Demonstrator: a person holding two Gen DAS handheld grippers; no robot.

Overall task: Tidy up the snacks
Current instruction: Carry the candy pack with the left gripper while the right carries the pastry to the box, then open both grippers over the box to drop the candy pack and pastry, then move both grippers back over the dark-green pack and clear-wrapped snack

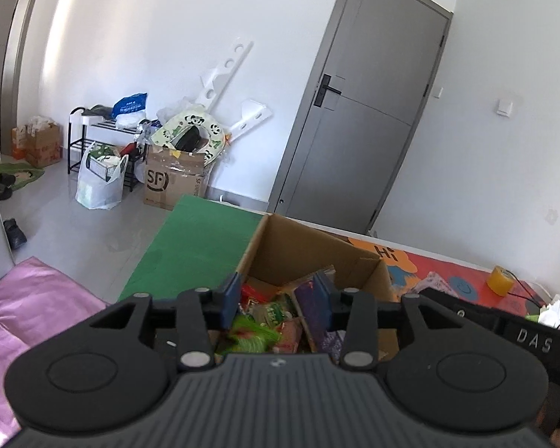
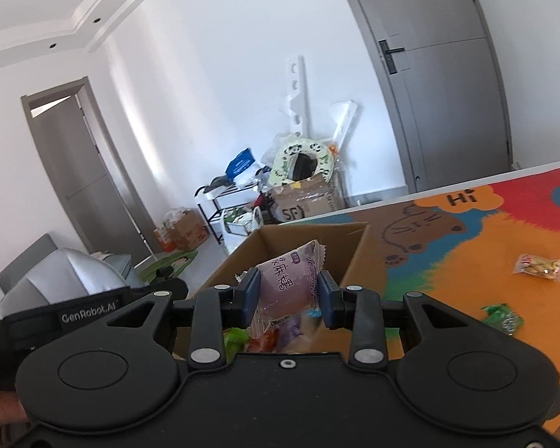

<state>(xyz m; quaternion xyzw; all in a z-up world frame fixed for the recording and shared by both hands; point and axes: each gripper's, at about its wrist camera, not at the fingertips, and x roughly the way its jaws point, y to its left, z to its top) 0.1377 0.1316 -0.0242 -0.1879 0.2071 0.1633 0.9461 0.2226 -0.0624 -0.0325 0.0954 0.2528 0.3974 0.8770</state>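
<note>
Purple snack packet (image 2: 285, 280) sits clamped in the right gripper (image 2: 285, 295) above the cardboard box (image 2: 351, 257); left gripper (image 1: 276, 295) jaws stand apart, empty. Early release risks dropping it outside the box.

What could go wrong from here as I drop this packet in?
The right gripper pinches the pink-purple plastic snack packet by its lower half above the open brown cardboard box; the slick wrapper might slip early. The left gripper hovers open over the same box, so the two could bump.
</note>
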